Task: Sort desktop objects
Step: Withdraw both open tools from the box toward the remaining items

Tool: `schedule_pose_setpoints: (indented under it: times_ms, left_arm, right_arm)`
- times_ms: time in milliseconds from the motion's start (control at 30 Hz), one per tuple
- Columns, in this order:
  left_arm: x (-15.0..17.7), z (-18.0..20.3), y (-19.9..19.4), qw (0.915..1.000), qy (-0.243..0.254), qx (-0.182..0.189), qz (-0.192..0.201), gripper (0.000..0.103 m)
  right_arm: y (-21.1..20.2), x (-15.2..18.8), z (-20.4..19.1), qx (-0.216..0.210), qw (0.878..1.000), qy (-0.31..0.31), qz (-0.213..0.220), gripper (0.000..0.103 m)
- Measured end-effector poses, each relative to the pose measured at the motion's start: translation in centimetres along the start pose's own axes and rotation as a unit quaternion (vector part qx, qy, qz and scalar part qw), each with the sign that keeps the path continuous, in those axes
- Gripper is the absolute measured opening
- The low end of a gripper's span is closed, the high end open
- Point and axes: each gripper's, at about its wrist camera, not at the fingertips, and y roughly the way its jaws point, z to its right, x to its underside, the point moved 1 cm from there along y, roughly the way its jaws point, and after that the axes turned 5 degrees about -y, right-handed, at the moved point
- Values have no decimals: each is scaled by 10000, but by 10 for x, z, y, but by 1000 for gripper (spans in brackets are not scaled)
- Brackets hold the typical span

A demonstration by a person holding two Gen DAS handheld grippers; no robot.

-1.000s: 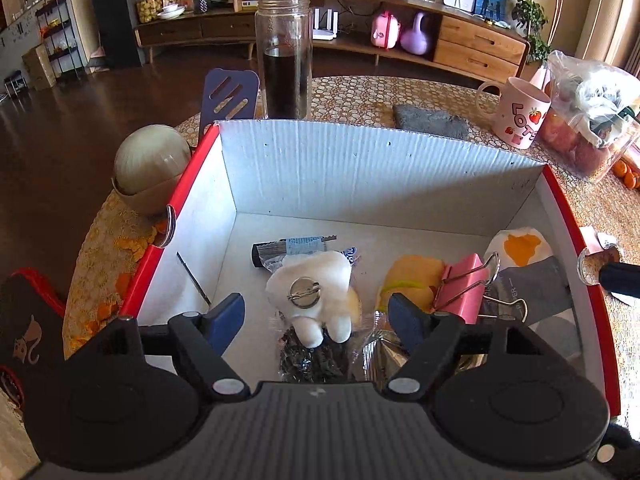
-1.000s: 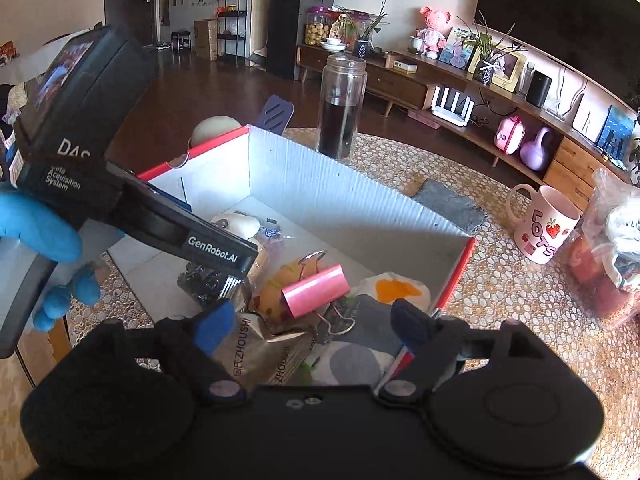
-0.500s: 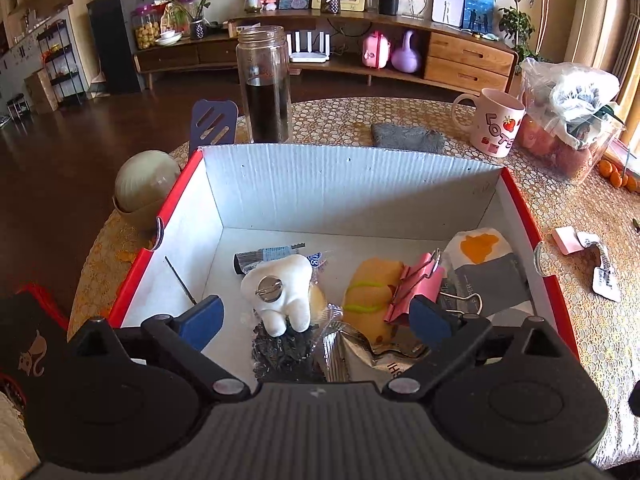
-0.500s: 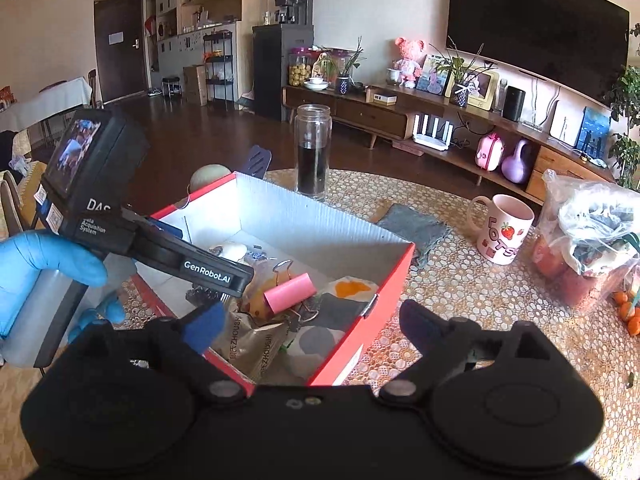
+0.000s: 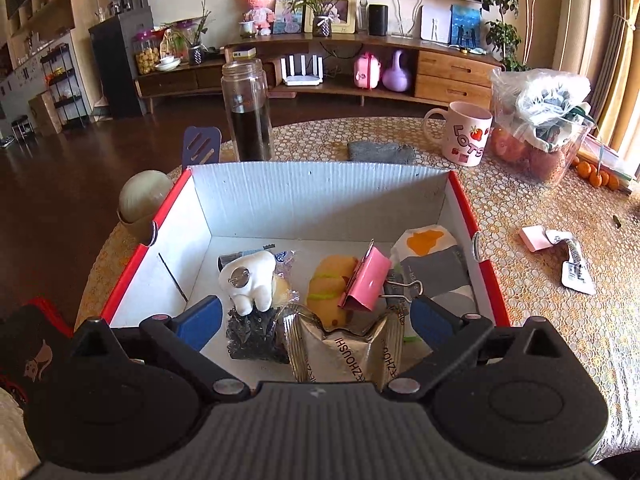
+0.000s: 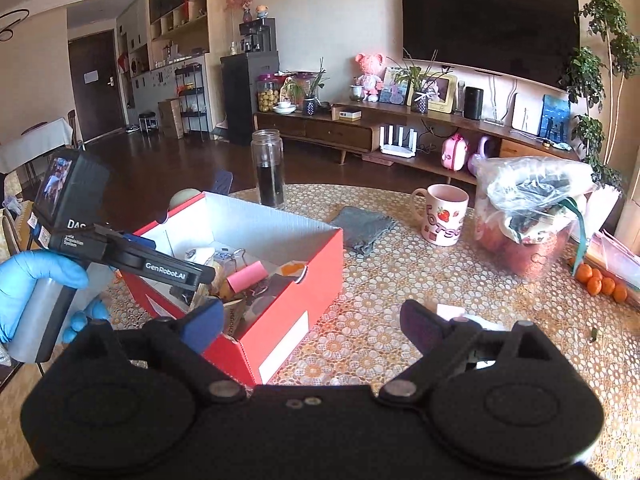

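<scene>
A red cardboard box with a white inside holds several items: a white tooth-shaped toy, a pink binder clip, a foil snack packet, a dark seed bag and a folded sock. My left gripper is open and empty above the box's near end. My right gripper is open and empty above the table, right of the box. A pink eraser and a small white tube lie on the table right of the box.
A tall glass jar, a blue spatula, a grey cloth and a pink mug stand behind the box. A plastic bag of fruit and small oranges are far right. An onion sits at the left edge.
Both grippers have pulled back and risen away from the box. The right gripper has swung right, off the box and over the table. Both stay open.
</scene>
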Motion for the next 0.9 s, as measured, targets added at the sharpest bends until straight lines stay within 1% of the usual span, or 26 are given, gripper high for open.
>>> schedule_pose_setpoints:
  times_ms: [100,300,500,800,900]
  left_arm:
    - [3,9,-15,9999,-54,73,100,101]
    - [11,45,-42,9991,155,283,278,101]
    - [17,84,-56,9970,261,633,365,101]
    - [27,139,-53,9920,567,1059,396,101]
    - [26,156,-47,9900,736,1113,469,101]
  right_arm:
    - [-9,10,13,130,9999,80,-15,95]
    - [-27,30,41,339,9989,327,-2,95]
    - [-41,49,68,505,9968,618,29,95]
    - [-52,74,108,822,9930,847,32,95]
    - [-50,81,122,907,9918,903,18,95]
